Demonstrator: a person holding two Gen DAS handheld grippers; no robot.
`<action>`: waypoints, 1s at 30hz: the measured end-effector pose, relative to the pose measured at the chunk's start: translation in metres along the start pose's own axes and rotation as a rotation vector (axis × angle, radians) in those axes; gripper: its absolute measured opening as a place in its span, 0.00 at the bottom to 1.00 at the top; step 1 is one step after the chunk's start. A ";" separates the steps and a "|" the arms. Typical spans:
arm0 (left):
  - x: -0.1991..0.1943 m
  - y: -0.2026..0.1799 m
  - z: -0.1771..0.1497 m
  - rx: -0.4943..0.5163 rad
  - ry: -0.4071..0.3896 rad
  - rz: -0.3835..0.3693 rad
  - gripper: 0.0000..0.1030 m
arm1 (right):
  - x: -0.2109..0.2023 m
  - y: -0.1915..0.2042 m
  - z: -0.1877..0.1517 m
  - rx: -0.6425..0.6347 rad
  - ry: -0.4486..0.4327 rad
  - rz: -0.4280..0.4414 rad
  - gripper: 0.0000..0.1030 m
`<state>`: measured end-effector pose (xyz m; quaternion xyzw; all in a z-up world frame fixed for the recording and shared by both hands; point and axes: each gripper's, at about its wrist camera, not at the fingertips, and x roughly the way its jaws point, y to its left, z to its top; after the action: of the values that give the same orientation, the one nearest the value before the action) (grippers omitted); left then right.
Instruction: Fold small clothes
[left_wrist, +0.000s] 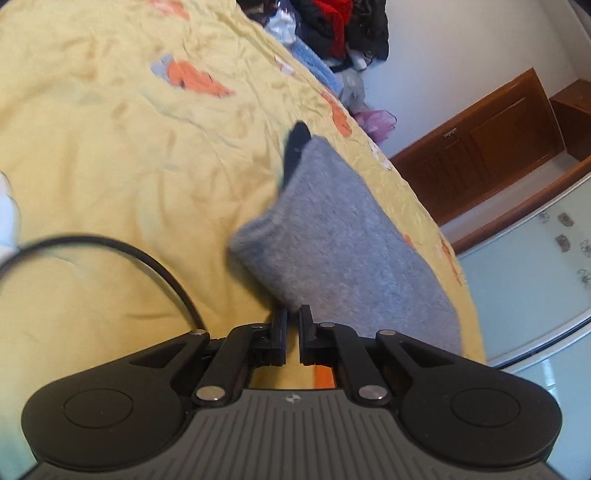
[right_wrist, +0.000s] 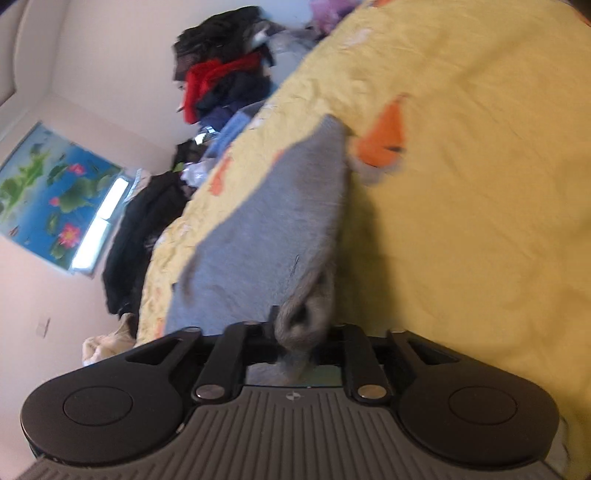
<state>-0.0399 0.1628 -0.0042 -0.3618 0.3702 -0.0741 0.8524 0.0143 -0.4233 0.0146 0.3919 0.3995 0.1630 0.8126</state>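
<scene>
Garment: grey knit piece (left_wrist: 343, 236) on the yellow bedsheet (left_wrist: 110, 166), running from bottom centre toward upper centre of the left wrist frame.
Left gripper (left_wrist: 293, 325): jaws nearly shut, apparently pinching the near corner.
Right gripper (right_wrist: 303, 332): jaws partly apart, bunched grey edge clamped between them.
Long axis: straight away from both jaws.
Nearer hand: neither; each holds a near corner.
Judgement: next, carry the near edge toward the far one.

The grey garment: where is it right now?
The grey garment hangs stretched between the left tool and right tool, over the yellow bedsheet.
</scene>
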 end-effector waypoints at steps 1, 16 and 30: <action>-0.007 0.001 0.003 0.004 -0.017 0.006 0.09 | -0.007 -0.003 0.002 0.010 -0.030 -0.001 0.54; 0.025 -0.026 0.032 0.205 -0.098 0.183 0.05 | 0.035 0.020 0.026 -0.176 0.021 -0.075 0.42; -0.026 -0.065 0.038 0.316 -0.311 0.158 0.32 | 0.015 0.059 0.047 -0.340 -0.075 -0.090 0.59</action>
<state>-0.0236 0.1471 0.0726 -0.2008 0.2455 -0.0075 0.9483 0.0628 -0.4011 0.0694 0.2362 0.3529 0.1769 0.8879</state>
